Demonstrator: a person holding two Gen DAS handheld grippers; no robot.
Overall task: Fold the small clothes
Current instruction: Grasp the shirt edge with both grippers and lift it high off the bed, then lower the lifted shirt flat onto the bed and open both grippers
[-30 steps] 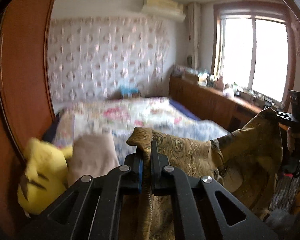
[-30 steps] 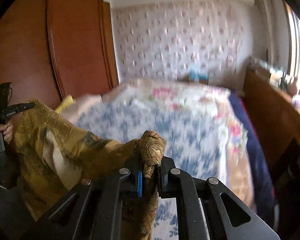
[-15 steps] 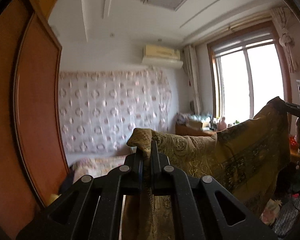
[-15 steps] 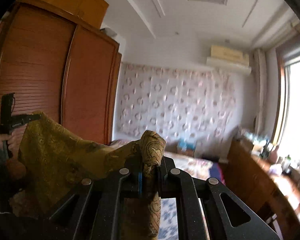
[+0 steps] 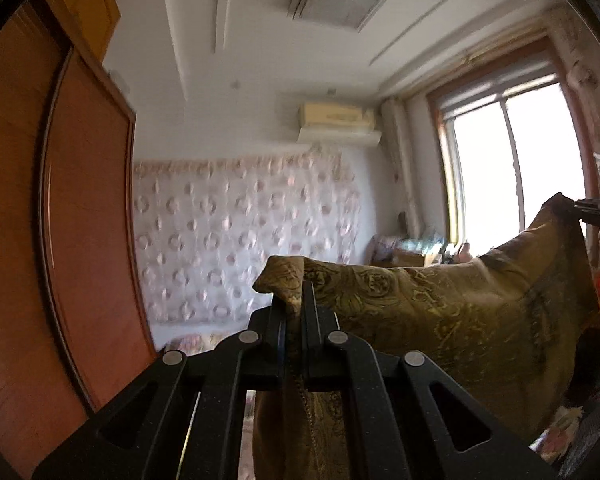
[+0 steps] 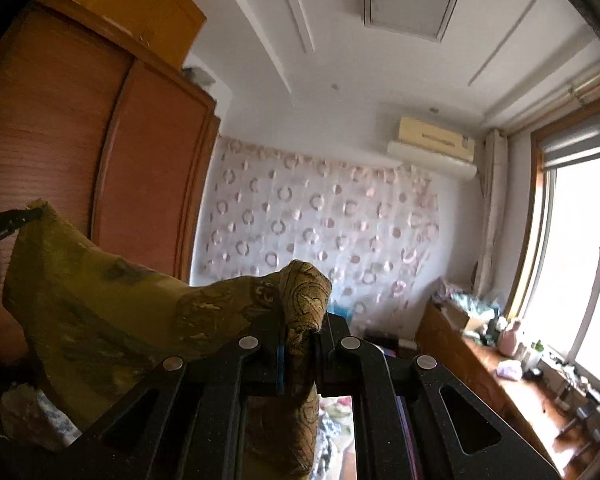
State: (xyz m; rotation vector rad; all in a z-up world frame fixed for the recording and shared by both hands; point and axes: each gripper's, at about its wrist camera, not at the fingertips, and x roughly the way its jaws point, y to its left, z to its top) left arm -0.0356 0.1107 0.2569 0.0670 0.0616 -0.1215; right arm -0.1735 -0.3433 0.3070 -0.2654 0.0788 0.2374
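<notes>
While both jaws clench its corners, olive paisley garment [image 5: 440,312] hangs stretched, sagging mid-span.

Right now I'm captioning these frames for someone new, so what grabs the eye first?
The olive-gold patterned cloth dominates, stretched in the air between the left gripper and the right gripper, each clamped on a bunched corner. Behind it hang a circle-patterned curtain and, on the right, a bright window.

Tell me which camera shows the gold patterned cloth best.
The left wrist view: the gold patterned cloth spreads broadly from the left gripper across to the right gripper at the frame's edge. The right wrist view shows the same cloth darker, partly hidden behind its own gripper.
</notes>
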